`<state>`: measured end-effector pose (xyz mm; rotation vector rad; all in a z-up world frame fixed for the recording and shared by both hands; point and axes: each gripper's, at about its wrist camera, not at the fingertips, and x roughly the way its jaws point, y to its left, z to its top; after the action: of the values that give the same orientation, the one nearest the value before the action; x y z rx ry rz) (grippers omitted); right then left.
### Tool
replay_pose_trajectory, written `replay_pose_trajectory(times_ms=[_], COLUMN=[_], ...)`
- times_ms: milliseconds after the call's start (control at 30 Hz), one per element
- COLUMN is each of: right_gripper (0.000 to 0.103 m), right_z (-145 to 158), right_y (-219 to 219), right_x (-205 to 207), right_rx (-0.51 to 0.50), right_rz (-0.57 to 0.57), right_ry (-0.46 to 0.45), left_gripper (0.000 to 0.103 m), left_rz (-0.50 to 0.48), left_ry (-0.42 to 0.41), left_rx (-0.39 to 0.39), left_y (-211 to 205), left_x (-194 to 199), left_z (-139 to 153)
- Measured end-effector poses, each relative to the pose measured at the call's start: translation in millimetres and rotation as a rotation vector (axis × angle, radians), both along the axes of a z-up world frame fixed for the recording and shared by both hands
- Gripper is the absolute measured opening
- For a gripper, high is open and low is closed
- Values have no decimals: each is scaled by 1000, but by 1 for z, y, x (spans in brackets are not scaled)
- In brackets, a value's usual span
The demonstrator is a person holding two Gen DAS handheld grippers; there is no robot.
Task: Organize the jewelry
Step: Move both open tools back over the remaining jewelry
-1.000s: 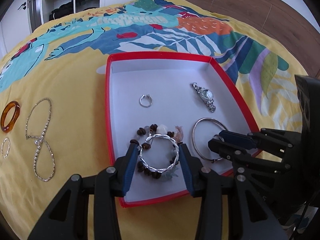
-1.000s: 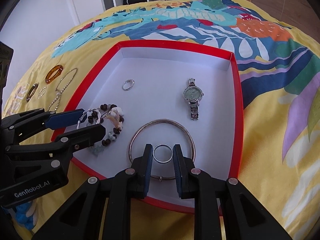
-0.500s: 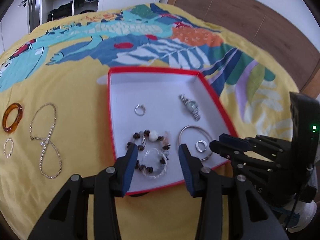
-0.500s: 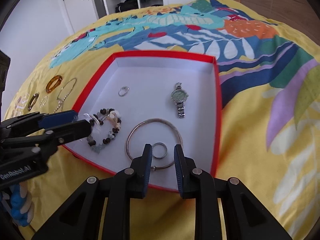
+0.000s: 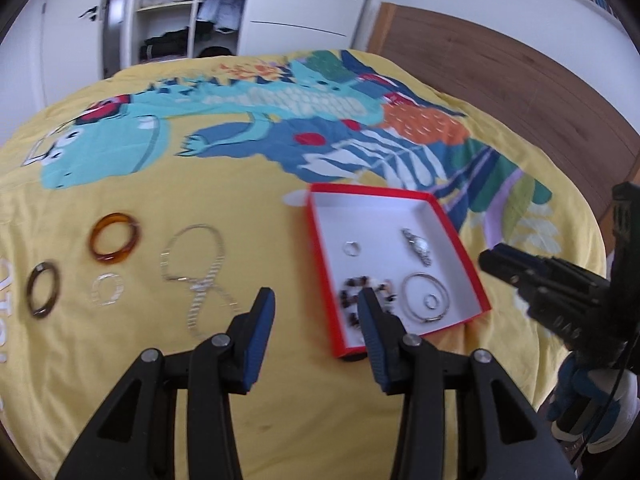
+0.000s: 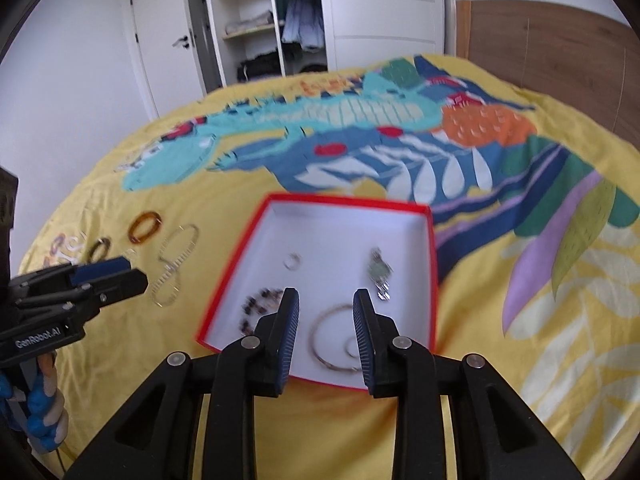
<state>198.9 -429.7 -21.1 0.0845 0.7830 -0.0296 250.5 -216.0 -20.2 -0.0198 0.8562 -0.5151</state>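
Note:
A red box (image 5: pixel 468 249) with a white floor lies on the yellow bedspread and holds a watch (image 5: pixel 416 246), a small ring (image 5: pixel 351 247), a beaded bracelet (image 5: pixel 356 287), a silver bangle (image 5: pixel 416 289) and a ring (image 5: pixel 431 301) inside the bangle. The box also shows in the right wrist view (image 6: pixel 433 264). On the bedspread to its left lie an amber bangle (image 5: pixel 115 239), a dark bangle (image 5: pixel 43 289), a clear ring bracelet (image 5: pixel 106 289) and a silver chain necklace (image 5: pixel 199 277). My left gripper (image 5: pixel 316 308) is open and empty, above the box's left front edge. My right gripper (image 6: pixel 326 309) is open and empty, above the box's front.
The bedspread (image 5: pixel 224 200) has a blue and teal print across the far half. A wooden headboard (image 5: pixel 500 76) stands at the far right. White wardrobes with open shelves (image 6: pixel 256 28) stand behind the bed.
Both grippers have opened wider and pulled up and back from the box. The twisted silver bracelet and the ring they held now lie in the box. The left view has swung left.

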Motion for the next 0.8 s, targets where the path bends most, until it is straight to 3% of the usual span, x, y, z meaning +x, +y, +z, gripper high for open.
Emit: replay_pose_trajectory(times_ms=[500, 800], right_gripper=[34, 36], right_z=[15, -6], right_y=[72, 119], right_x=[12, 38], right_rx=[-14, -5], right_rz=[91, 194], right_ry=[-28, 14], left_gripper=[43, 50], left_rz=[204, 332], left_ry=[0, 58], left_rx=[20, 5], left_y=[109, 168], left_x=[-1, 20], left_z=[0, -30])
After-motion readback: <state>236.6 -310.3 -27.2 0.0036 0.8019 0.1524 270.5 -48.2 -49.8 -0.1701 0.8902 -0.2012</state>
